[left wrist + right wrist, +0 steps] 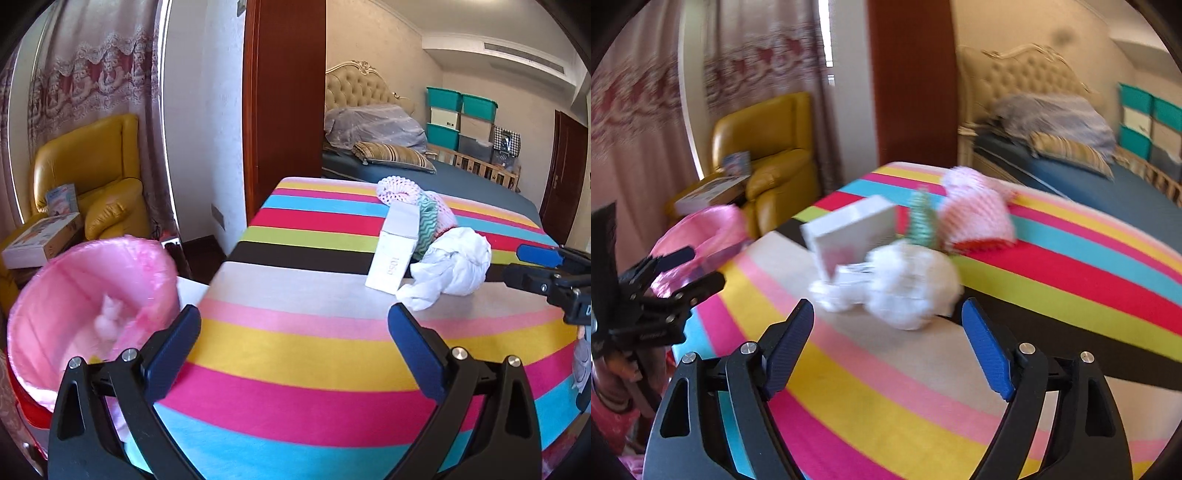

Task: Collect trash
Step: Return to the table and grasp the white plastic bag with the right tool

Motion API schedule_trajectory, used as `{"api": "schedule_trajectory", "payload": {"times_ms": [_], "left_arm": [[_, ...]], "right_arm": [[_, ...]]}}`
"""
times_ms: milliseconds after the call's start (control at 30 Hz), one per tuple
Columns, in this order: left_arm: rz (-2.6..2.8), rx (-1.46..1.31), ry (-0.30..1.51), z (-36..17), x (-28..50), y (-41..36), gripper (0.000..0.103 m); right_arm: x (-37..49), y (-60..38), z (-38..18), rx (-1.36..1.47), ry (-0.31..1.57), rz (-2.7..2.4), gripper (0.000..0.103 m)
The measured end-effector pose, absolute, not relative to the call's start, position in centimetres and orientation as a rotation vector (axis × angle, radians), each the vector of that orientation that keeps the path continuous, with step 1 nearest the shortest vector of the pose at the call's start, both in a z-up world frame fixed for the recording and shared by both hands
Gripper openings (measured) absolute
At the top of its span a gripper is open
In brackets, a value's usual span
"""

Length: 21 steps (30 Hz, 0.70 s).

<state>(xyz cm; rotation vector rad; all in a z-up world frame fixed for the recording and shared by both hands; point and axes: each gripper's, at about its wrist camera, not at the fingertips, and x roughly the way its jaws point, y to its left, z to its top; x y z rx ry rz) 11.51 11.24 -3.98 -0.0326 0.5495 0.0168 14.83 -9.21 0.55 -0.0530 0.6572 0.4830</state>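
A crumpled white tissue wad (912, 284) is lying on the grey band of the striped tablecloth (886, 387), in the middle of the right wrist view, just ahead of the right gripper (886, 325), whose blue-padded fingers (988, 354) are standing spread apart, tilting downward, with nothing between them and no contact with the wad. In the left wrist view the same wad (452, 267) is sitting at centre right, touching a white carton (393, 251) that is lying flat beside it; behind both, a pink foam fruit net (399, 192) and a green-patterned scrap (428, 225) are resting on the stripes. The left gripper (295, 325) is hanging over the near part of the cloth at lower centre, pointing downward, its jaws released and wide, empty, well apart from the wad. At lower left of that view a bin lined with a pink bag (92, 295) is standing just beside the table edge, a small white scrap (109, 321) inside it. A yellow armchair (99, 173) is sitting at upper left, and a bed (443, 184) at upper right.
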Motion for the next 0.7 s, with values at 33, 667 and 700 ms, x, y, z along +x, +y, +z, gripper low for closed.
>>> {"api": "schedule_trajectory", "payload": {"times_ms": [33, 667, 700], "left_arm": [[0.016, -0.038, 0.553, -4.2, 11.8, 10.9, 0.098], [-0.006, -0.094, 0.666, -6.5, 14.6, 11.4, 0.098], [-0.005, -0.089, 0.665, -6.4, 14.6, 11.3, 0.098]], "right_arm": [[15.3, -9.7, 0.4, -0.042, 0.662, 0.467, 0.079], [21.0, -6.8, -2.1, -0.07, 0.764, 0.449, 0.079], [21.2, -6.7, -2.2, -0.072, 0.765, 0.449, 0.079]]}}
